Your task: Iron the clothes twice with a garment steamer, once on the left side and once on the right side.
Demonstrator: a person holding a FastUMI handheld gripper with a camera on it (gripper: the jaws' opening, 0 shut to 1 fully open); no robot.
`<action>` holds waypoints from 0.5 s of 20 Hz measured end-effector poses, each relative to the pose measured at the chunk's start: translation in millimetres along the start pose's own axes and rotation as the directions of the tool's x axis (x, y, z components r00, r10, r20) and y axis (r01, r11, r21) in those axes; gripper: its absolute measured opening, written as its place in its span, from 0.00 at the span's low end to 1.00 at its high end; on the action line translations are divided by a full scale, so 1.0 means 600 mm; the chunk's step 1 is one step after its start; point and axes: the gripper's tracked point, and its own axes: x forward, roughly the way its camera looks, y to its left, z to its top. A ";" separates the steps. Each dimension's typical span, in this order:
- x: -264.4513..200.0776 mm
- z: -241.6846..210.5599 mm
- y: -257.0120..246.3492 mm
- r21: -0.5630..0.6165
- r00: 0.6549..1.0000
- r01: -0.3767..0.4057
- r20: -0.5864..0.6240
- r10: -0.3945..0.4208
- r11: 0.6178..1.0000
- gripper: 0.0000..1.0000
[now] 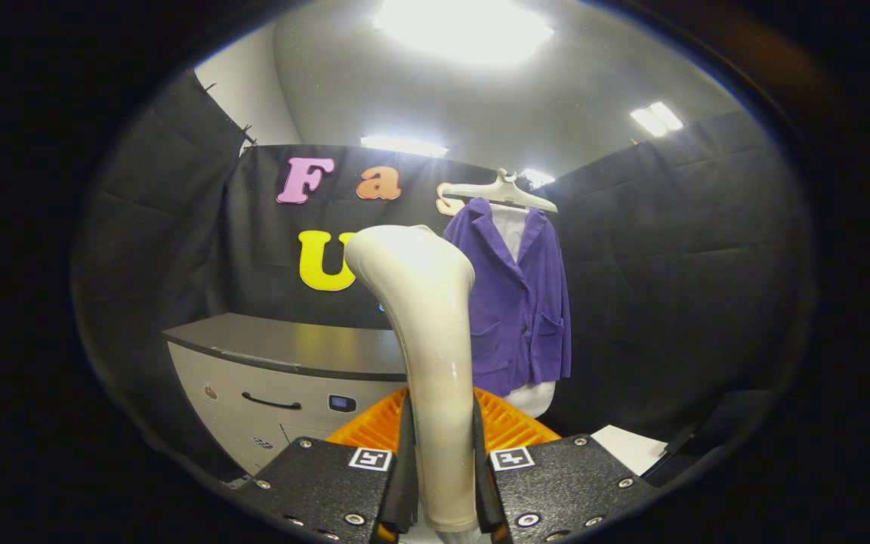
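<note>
Tool (441, 468) fingers clamped on steamer (427, 340), purple jacket (518, 302) beyond.

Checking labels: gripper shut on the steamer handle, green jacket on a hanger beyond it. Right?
Not quite: the jacket is purple, not green, as the gripper view shows. The rest holds: gripper shut on the steamer handle, jacket on a hanger beyond it.

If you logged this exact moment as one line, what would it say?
gripper: shut on steamer handle | steamer: upright between fingers | purple jacket: on hanger, beyond steamer, apart | ironing: not begun

open air before jacket (519, 302), cabinet (291, 363) left
</note>
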 end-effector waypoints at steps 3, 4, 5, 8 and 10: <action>-0.001 -0.004 0.002 -0.004 1.000 -0.002 -0.008 0.002 1.000 0.33; -0.002 -0.005 0.004 -0.003 1.000 -0.004 -0.008 0.004 1.000 0.33; -0.003 -0.006 0.006 0.001 1.000 -0.009 -0.008 0.009 1.000 0.33; -0.006 -0.006 0.013 0.011 1.000 -0.016 -0.006 0.016 1.000 0.33; -0.004 -0.012 0.015 0.011 1.000 -0.017 -0.017 0.017 1.000 0.33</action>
